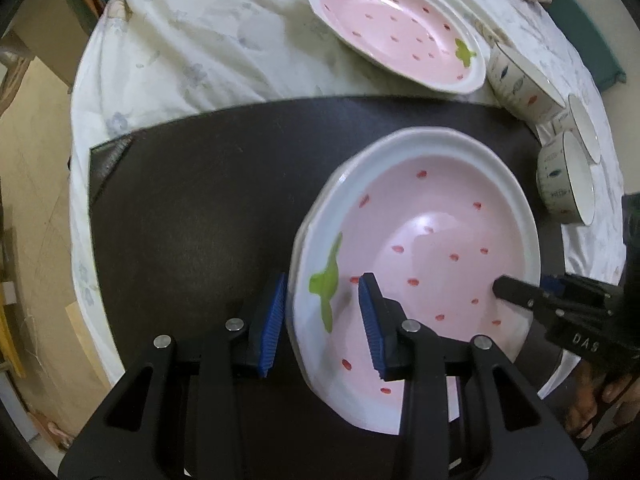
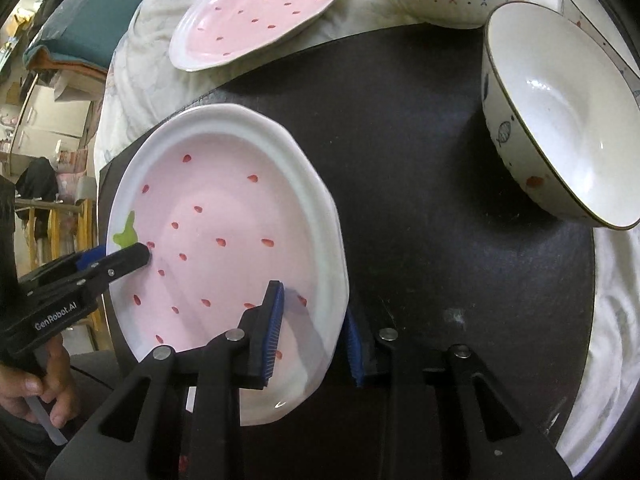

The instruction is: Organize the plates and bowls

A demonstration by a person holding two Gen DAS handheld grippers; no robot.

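a: in the left wrist view, where is the near plate (image 1: 424,248)?

b: on the dark mat (image 1: 192,208), close to its right side. the mat has lots of bare room on the left. its long way runs from near-left to far-right, and the green leaf points at the left gripper (image 1: 322,320).

a: are the fingers holding it?

b: they sit either side of the rim, one blue pad outside, one inside, with a gap. not squeezed. the right gripper (image 1: 516,290) reaches in flat from the right, over the far rim.

a: what else?

b: a second plate (image 1: 392,28) lies on the white cloth (image 1: 200,40), with bowls (image 1: 520,80) beside it.

a: and the right wrist view?

b: the right gripper (image 2: 314,330) has the plate (image 2: 224,248) rim between its pads, open a bit. the left gripper (image 2: 116,260) comes in low from the left, and i cannot tell its fingers here. a bowl (image 2: 568,152) tilts at the mat's (image 2: 420,160) right edge.
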